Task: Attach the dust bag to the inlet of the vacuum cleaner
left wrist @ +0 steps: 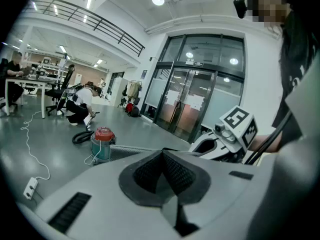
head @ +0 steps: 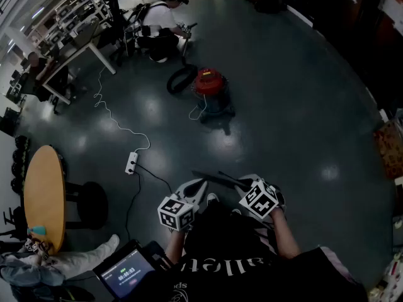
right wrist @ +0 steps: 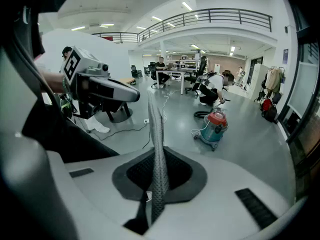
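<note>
Hard to make out: the inlet of the vacuum cleaner point(head: 211, 96) is too small and far off to make out in any view. The holder's arms and torso are cut off by the head view's lower edge.
Left gripper point(left wrist: 125, 150): clenched, with the jaws pressed together into one thin strip. Nothing is between them and they touch nothing.
Right gripper point(right wrist: 152, 104): clenched likewise and empty, held in the air just beside the left one.
Vacuum cleaner position: upright on the floor point(head: 302, 106) at 12 o'clock from both grippers, well apart from them.
Hose point(head: 181, 79): a black loop touching the vacuum cleaner at its 10 o'clock.
Crouching person point(head: 160, 24): at 11 o'clock of the vacuum cleaner.
Materials and shapes: the vacuum cleaner has a round red lid on a teal drum. The jaw pads are grey with a fine cross-hatch, set in smooth pale housings. The floor is dark and glossy.
</note>
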`<state>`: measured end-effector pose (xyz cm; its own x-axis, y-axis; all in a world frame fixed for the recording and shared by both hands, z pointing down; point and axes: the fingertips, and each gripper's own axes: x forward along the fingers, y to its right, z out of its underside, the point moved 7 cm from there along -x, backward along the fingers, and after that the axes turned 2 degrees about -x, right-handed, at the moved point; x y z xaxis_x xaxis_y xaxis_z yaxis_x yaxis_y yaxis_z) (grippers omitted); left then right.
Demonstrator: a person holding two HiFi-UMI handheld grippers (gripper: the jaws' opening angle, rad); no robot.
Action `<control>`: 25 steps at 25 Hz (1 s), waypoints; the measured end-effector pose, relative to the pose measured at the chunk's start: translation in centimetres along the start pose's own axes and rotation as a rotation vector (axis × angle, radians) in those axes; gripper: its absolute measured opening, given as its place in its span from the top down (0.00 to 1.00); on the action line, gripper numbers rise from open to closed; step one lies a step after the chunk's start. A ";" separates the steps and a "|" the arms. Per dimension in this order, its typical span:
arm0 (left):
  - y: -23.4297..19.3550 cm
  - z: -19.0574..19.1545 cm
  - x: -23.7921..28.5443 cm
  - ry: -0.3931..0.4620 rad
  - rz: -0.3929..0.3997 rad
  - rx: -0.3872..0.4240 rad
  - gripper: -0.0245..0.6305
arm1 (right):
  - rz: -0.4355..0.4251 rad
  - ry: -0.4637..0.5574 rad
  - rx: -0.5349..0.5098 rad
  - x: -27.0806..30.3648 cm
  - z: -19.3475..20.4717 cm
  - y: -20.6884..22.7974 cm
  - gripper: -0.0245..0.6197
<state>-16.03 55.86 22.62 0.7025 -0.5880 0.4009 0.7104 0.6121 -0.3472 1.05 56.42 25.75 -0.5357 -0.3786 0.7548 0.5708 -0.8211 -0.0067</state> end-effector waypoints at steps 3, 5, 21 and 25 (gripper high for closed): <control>-0.4 -0.4 0.8 -0.007 0.000 -0.003 0.96 | -0.003 0.000 0.019 0.1 0.0 1.3 0.90; -0.5 -0.7 1.4 -0.006 -0.006 -0.012 0.95 | -0.008 -0.003 0.024 0.2 0.1 2.1 0.90; -15.5 -8.8 15.6 0.040 0.016 -0.099 0.95 | -0.055 -0.102 -0.037 9.7 -4.7 19.0 0.90; -19.6 -12.2 19.0 0.043 0.020 -0.102 0.96 | -0.034 -0.131 -0.057 11.7 -7.0 24.2 0.90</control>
<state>-16.08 26.22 26.72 0.7160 -0.5997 0.3575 0.6955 0.5681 -0.4400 4.27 29.12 29.80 -0.4660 -0.2944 0.8344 0.5153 -0.8569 -0.0146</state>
